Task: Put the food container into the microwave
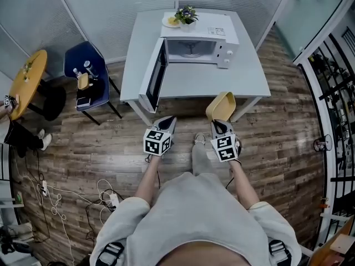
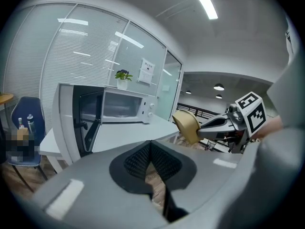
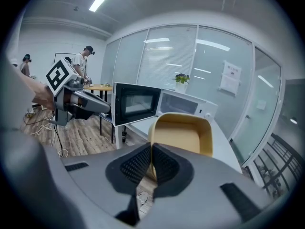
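The right gripper has its ribbed black jaws pinched on the near rim of the food container. This is a smooth, tan-yellow tub with rounded corners, tipped up on edge. Its open mouth faces back toward the person and its long axis runs crosswise. It hangs in the air just off the front edge of the white table. The left gripper is closed on nothing. Beyond them, the white microwave stands with its dark-glass door swung wide.
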Demonstrator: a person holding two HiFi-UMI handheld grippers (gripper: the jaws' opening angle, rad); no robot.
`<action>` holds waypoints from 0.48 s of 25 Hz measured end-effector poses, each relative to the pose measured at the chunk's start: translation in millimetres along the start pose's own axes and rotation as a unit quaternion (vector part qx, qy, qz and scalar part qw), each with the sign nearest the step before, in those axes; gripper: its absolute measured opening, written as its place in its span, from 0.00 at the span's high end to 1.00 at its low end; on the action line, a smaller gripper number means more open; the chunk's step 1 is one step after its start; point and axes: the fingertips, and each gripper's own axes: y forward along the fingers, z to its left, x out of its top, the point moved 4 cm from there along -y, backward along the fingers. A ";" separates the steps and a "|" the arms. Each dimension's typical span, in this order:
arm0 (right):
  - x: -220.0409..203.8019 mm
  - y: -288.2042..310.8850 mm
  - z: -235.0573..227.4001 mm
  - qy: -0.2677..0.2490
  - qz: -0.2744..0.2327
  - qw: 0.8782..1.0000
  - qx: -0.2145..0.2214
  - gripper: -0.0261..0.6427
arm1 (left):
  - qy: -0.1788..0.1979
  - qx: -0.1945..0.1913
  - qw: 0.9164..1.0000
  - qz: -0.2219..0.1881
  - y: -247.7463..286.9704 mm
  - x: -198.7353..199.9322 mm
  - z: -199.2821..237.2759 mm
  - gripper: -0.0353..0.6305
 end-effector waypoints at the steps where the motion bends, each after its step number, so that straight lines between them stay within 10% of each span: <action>1: 1.1 6.4 -4.2 0.000 -0.001 1.000 0.003 0.93 | 0.000 0.000 1.000 0.000 6.8 3.0 2.5 0.93; 12: 17.6 86.2 -64.5 -0.035 0.006 0.998 0.048 0.93 | -0.009 0.021 1.000 0.009 86.3 42.8 36.0 0.93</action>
